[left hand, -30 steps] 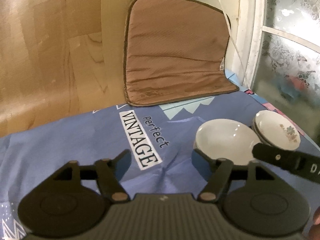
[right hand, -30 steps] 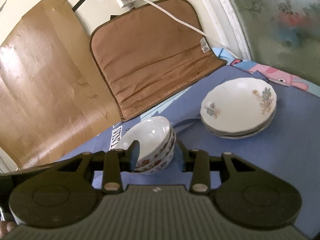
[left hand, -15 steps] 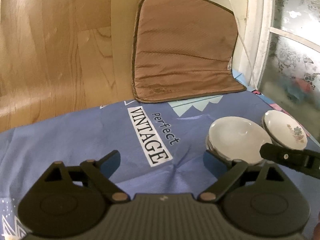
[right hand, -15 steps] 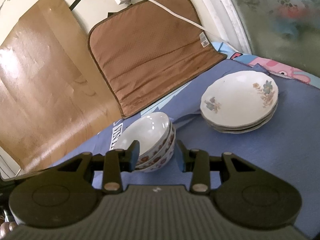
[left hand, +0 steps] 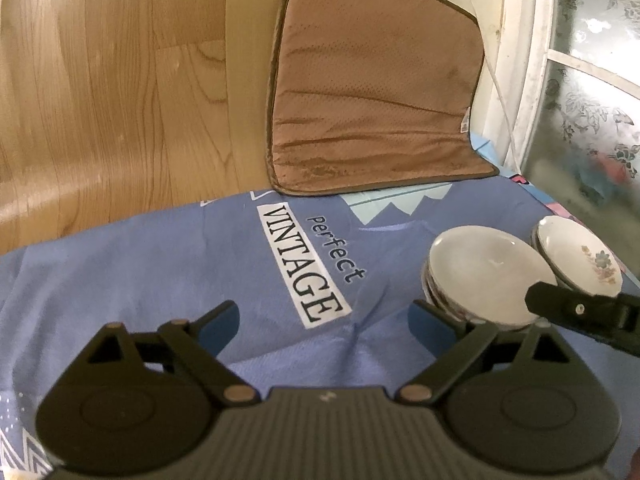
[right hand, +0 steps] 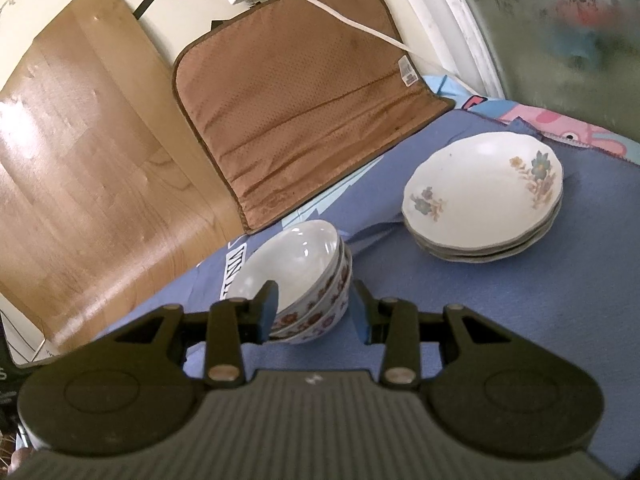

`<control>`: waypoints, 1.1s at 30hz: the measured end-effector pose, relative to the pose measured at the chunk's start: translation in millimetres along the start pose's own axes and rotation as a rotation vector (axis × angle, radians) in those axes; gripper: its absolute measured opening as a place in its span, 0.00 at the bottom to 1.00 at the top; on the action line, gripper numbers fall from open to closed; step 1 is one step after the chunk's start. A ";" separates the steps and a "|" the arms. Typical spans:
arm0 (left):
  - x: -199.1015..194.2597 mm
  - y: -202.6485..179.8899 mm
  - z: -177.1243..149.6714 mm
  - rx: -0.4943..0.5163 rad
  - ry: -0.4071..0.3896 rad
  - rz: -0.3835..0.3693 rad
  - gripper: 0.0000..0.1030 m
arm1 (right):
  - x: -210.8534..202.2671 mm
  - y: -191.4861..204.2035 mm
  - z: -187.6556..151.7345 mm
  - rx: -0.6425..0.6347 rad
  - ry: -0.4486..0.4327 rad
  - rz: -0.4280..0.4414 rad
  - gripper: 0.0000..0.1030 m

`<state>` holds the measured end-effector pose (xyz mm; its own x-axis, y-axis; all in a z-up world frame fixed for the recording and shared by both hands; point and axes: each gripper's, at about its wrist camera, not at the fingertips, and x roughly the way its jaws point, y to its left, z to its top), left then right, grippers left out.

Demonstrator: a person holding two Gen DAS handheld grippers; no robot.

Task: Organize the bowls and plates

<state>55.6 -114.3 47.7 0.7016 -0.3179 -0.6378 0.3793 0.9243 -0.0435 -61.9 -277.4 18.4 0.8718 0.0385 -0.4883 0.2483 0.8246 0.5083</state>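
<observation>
Two stacks sit near each other on our blue cloth (left hand: 168, 280), bowls (right hand: 308, 276) left of plates (right hand: 484, 208); our left claw (left hand: 324, 316) has just been opening and gapes empty over the cloth, while our right claw (right hand: 314, 312) stands half-open at the bowls, gripping nothing.

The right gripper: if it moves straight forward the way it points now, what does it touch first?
Most likely the stack of bowls, which sits directly ahead of the right gripper between its open fingers. The stack of plates lies off to the right, out of that line.
</observation>
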 end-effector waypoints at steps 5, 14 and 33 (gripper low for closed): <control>1.3 0.0 0.0 0.003 0.001 -0.001 0.93 | 1.7 -0.7 -0.1 0.004 0.003 0.001 0.41; 2.7 0.1 -0.7 0.001 0.008 -0.008 0.98 | 1.9 -1.7 -0.4 0.009 -0.001 0.002 0.41; 7.1 7.4 -6.2 -0.029 0.082 -0.023 1.00 | -2.0 -1.7 1.1 0.018 -0.003 0.008 0.45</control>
<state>59.6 -108.5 38.1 0.6407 -0.3214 -0.6973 0.3760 0.9231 -0.0800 -63.5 -279.5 19.4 0.8749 0.0435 -0.4824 0.2491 0.8138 0.5251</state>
